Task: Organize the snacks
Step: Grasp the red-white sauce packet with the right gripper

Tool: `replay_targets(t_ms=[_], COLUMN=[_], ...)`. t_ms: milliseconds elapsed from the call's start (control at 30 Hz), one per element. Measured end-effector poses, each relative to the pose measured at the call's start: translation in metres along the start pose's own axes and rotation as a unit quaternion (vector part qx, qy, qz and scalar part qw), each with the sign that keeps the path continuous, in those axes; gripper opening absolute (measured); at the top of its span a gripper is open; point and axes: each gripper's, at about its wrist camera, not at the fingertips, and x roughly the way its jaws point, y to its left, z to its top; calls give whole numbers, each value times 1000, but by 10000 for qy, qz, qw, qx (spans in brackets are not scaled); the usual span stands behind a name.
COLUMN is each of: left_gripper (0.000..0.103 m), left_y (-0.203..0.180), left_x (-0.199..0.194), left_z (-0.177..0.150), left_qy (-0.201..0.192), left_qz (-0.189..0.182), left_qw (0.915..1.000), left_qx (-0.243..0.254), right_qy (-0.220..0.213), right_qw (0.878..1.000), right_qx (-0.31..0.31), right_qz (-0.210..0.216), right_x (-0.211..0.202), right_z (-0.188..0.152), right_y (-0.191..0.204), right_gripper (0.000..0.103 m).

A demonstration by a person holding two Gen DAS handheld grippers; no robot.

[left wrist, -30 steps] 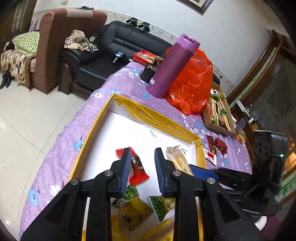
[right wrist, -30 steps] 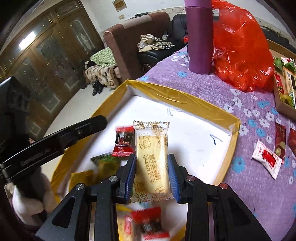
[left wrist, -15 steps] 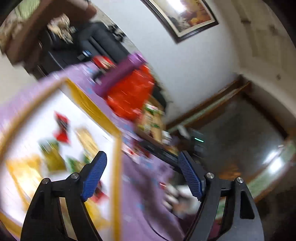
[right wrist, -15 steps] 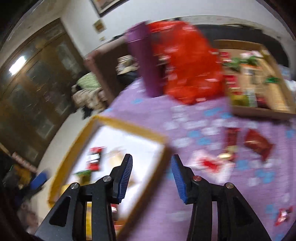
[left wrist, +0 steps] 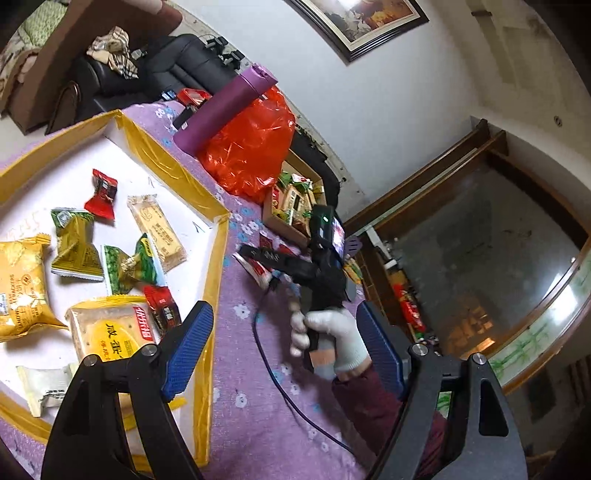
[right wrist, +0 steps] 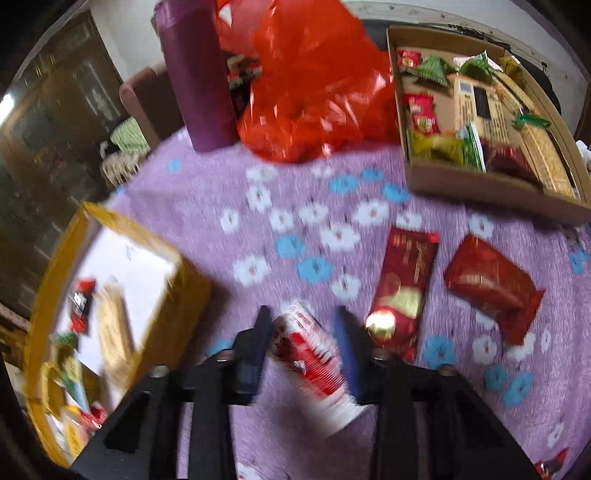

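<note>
**Right claw over a red-and-white packet on the purple cloth**

Purple cloth with white and blue flowers (right wrist: 314, 236) covers the counter, and behind it stand a black sofa (left wrist: 122, 85) and a white wall with a framed picture (left wrist: 365, 22).

The right claw (right wrist: 301, 339) is spread, with its two blue fingers on both sides of a red-and-white snack packet (right wrist: 310, 350) that lies on the cloth. The view is blurred, so I cannot tell if the fingers touch the packet. Just to the right of the claw lies a long dark red packet (right wrist: 406, 288), and further right a shiny red packet (right wrist: 491, 284). To the left, near the claw, is the corner of the yellow-edged tray (right wrist: 192, 291).

The left claw (left wrist: 284, 339) is spread wide and holds nothing. It hangs over the right edge of the tray (left wrist: 218, 258). Between its fingers the left wrist view shows the gloved right hand (left wrist: 328, 339) that grips the other tool.

Inside the tray lie several snacks: a pale biscuit packet (left wrist: 157, 229), a red candy (left wrist: 101, 195), green packets (left wrist: 75, 243) and a yellow packet (left wrist: 22, 284).

At the far side stand a purple bottle (right wrist: 195, 74), a red plastic bag (right wrist: 314, 85) and a cardboard box with snacks (right wrist: 480, 184). The cloth between tray and box is mostly open.
</note>
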Motion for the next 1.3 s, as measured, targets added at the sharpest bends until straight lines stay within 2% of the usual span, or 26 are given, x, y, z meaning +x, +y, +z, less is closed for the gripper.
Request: replay_targets(t_ms=[267, 367, 433, 467, 533, 567, 600, 667, 700, 833, 967, 1133, 1200, 1267, 1300], left_gripper=[80, 80, 80, 80, 80, 80, 80, 80, 80, 80, 80, 80, 80, 80, 80], left_y=[-9, -16, -21, -24, -30, -34, -37, -44, -48, -61, -73, -72, -69, -66, -66], left_x=[4, 4, 5, 7, 10, 14, 17, 26, 33, 64, 85, 94, 99, 106, 110], left_z=[-16, -22, -25, -28, -32, -35, -38, -44, -49, -65, -82, -88, -88, -88, -89], left_qy=[108, 146, 203, 250, 339, 403, 458, 590, 682, 1081, 1439, 1554, 1563, 1594, 1619], left_qz=[278, 433, 470, 469, 459, 449, 443, 428, 426, 456, 616, 967, 1051, 1102, 1122], left_qw=[9995, 9986, 9982, 9980, 9976, 9972, 9968, 9958, 9950, 9909, 9845, 9795, 9790, 9782, 9774], left_qx=[126, 263, 322, 354, 396, 438, 475, 552, 594, 665, 791, 837, 775, 752, 763], right_qy=[247, 398, 501, 401, -47, -326, -585, -867, -948, -866, -830, -606, -347, -329, -339], right_qw=[9989, 9968, 9910, 9871, 9846, 9847, 9844, 9830, 9820, 9784, 9781, 9803, 9783, 9672, 9676], right_qx=[306, 327, 569, 736, 958, 1049, 1156, 1369, 1488, 1813, 1829, 1732, 1671, 1739, 1700], right_qz=[235, 606, 1103, 1367, 1462, 1355, 1192, 867, 676, 491, 548, 732, 1176, 1821, 1836], right_x=[-37, -54, -69, -81, -112, -129, -146, -167, -174, -164, -133, -109, -113, -117, -118], right_z=[-56, -83, -98, -104, -111, -115, -120, -128, -132, -133, -123, -132, -132, -136, -137], right_y=[-10, -13, -27, -39, -68, -86, -106, -140, -157, -199, -215, -217, -211, -209, -208], right_gripper=[23, 26, 26, 26, 26, 29, 37, 49, 49, 49, 50, 50, 50, 50, 50])
